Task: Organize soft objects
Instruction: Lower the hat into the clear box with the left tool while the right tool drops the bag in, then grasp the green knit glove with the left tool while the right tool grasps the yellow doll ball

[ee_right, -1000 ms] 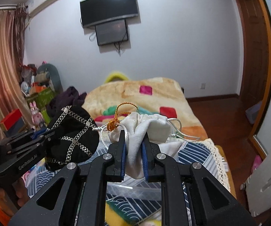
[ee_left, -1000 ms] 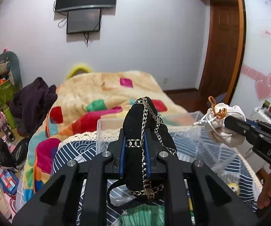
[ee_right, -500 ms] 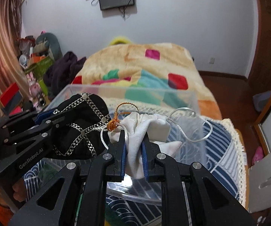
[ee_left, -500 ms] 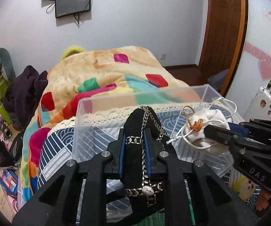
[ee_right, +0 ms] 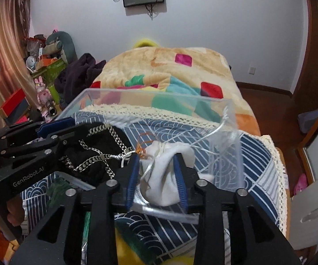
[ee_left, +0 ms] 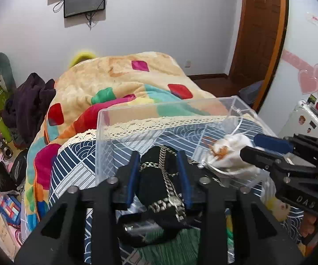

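1. While your left gripper [ee_left: 159, 172] sat with its jaws spread around the black chain-trimmed fabric pouch [ee_left: 159, 176] in the clear plastic bin [ee_left: 159, 108], lifting straight up suited best.
2. Your right gripper [ee_right: 156, 172], jaws likewise parted around the white drawstring cloth bag [ee_right: 163, 176] at the bin's right, needed its cords kept clear.

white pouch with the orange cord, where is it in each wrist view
Left wrist view: the white pouch is at right of centre, in the clear box, between the fingers of the right gripper.
Right wrist view: the pouch is low at centre, between that gripper's own blue pads.
Shared landmark: the black chained bag beside it.
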`<move>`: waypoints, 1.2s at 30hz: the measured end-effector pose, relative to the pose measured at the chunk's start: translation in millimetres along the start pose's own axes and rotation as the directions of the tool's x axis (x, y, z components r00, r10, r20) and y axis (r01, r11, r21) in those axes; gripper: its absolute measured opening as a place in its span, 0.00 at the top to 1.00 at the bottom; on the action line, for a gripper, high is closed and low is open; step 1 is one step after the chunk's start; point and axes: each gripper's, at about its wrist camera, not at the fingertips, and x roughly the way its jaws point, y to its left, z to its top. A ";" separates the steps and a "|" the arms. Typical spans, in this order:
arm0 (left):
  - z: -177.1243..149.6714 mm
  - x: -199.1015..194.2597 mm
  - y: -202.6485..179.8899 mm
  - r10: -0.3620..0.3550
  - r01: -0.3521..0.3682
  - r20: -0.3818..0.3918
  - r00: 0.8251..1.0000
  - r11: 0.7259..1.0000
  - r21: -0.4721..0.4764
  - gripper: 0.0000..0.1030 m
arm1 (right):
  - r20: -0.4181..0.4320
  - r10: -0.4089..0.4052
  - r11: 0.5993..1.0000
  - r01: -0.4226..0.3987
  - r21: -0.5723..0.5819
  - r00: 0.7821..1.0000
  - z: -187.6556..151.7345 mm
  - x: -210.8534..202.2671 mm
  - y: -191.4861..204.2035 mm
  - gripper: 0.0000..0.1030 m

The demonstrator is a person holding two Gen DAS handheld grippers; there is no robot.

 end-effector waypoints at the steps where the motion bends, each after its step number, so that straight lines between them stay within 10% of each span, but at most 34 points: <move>1: -0.5 -5.3 -1.0 0.000 0.000 0.008 1.000 1.000 0.006 0.55 | 0.013 0.002 1.000 -0.002 0.002 1.000 1.2 -3.9 -0.6 0.65; 19: -50.1 -60.8 -9.9 0.002 -0.004 0.073 0.997 1.000 0.019 0.19 | 0.196 -0.050 0.998 0.054 -0.016 0.979 -23.6 -76.5 4.4 0.30; 32: -96.2 -30.0 -12.7 0.006 -0.005 -0.041 0.999 0.999 0.032 0.19 | 0.030 -0.064 0.996 0.063 0.057 0.997 -86.6 -47.3 -17.2 0.30; 36: -101.0 -23.2 -15.4 -0.034 0.036 -0.070 0.997 0.999 0.029 0.34 | -0.027 -0.047 0.996 0.049 0.074 0.999 -101.5 -35.8 -24.1 0.30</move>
